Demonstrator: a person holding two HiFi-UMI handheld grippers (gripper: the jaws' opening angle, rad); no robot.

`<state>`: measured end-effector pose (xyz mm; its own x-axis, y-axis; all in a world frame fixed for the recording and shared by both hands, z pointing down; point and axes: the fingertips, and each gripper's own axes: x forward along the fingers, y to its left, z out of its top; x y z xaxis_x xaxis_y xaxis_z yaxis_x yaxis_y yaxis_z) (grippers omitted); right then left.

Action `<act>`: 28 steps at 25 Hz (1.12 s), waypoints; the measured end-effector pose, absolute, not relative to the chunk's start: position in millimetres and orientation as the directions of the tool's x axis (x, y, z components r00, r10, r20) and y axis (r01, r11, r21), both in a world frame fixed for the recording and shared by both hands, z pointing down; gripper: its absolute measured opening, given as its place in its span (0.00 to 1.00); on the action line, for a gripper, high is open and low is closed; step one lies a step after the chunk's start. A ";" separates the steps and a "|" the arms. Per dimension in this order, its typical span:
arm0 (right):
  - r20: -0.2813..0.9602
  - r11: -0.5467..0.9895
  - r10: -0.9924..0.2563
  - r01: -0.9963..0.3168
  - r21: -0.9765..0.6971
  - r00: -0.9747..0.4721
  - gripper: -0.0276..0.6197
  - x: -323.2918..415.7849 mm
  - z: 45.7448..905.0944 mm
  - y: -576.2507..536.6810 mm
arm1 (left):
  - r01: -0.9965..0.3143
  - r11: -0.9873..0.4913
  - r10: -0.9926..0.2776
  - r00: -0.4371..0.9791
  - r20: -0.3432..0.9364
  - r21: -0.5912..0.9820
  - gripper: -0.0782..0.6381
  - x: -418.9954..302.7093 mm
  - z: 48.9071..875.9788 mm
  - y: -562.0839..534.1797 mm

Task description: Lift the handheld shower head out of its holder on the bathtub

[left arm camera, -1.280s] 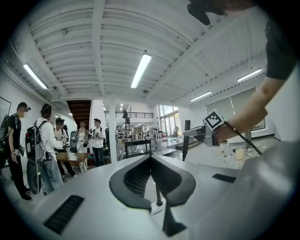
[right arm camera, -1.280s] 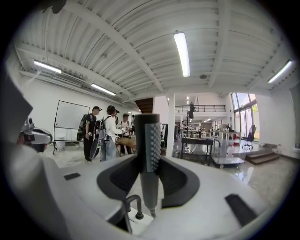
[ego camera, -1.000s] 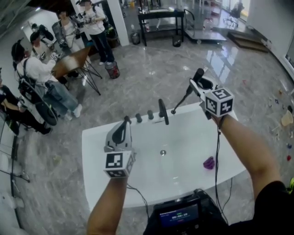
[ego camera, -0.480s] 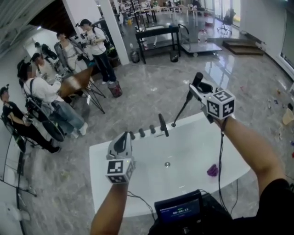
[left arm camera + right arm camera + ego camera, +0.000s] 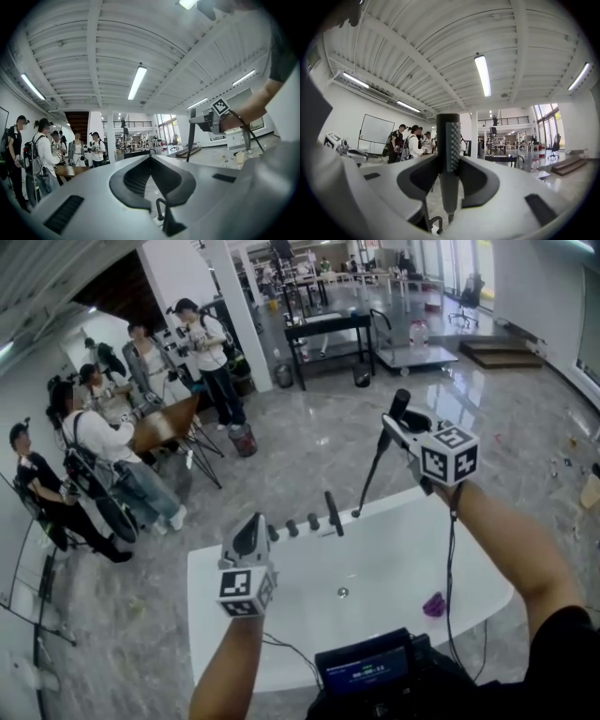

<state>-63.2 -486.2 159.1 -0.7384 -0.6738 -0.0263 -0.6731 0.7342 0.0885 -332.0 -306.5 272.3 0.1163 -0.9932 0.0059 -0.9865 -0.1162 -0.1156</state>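
the right gripper (image 5: 401,424) is clenched on the dark shower head (image 5: 379,454), holding it up above the white bathtub (image 5: 272,592). its thin lower end sits near the rim, beside the faucet spout (image 5: 333,512) and knobs (image 5: 292,528). the left gripper (image 5: 249,532) hovers over the tub's left rim, jaws together and empty. a purple object (image 5: 433,604) lies in the tub, and people (image 5: 103,442) stand beyond.

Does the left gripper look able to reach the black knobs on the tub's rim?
Likely yes: the left gripper, holding nothing, hovers near the knobs with nothing between; the shower head is away in the right gripper.
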 end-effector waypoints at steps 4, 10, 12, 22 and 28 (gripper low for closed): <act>-0.034 0.735 -0.673 -0.674 0.079 -0.739 0.27 -62.7 158.3 -485.6 | -0.988 -0.110 -0.994 0.110 0.011 -0.106 0.12 -331.0 272.6 -304.9; -0.054 0.729 -0.679 -0.681 0.071 -0.733 0.27 -57.8 160.0 -479.3 | -0.989 -0.110 -0.994 0.107 0.027 -0.102 0.12 -327.3 270.3 -306.3; -0.053 0.728 -0.681 -0.683 0.055 -0.730 0.27 -57.1 161.2 -478.7 | -0.988 -0.114 -0.993 0.112 0.029 -0.104 0.12 -324.8 268.2 -306.1; -0.050 0.721 -0.690 -0.692 0.047 -0.722 0.27 -40.4 161.8 -486.4 | -0.982 -0.135 -0.990 0.131 0.045 -0.133 0.12 -309.4 258.6 -314.3; -0.049 0.716 -0.695 -0.697 0.041 -0.717 0.27 -33.2 169.6 -493.9 | -0.979 -0.146 -0.989 0.140 0.051 -0.141 0.12 -299.2 264.5 -321.7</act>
<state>-33.2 -493.9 169.6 -0.7171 -0.6953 -0.0492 -0.6970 0.7159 0.0408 -299.2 -321.7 264.5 0.1398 -0.9889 0.0509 -0.9793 -0.1457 -0.1407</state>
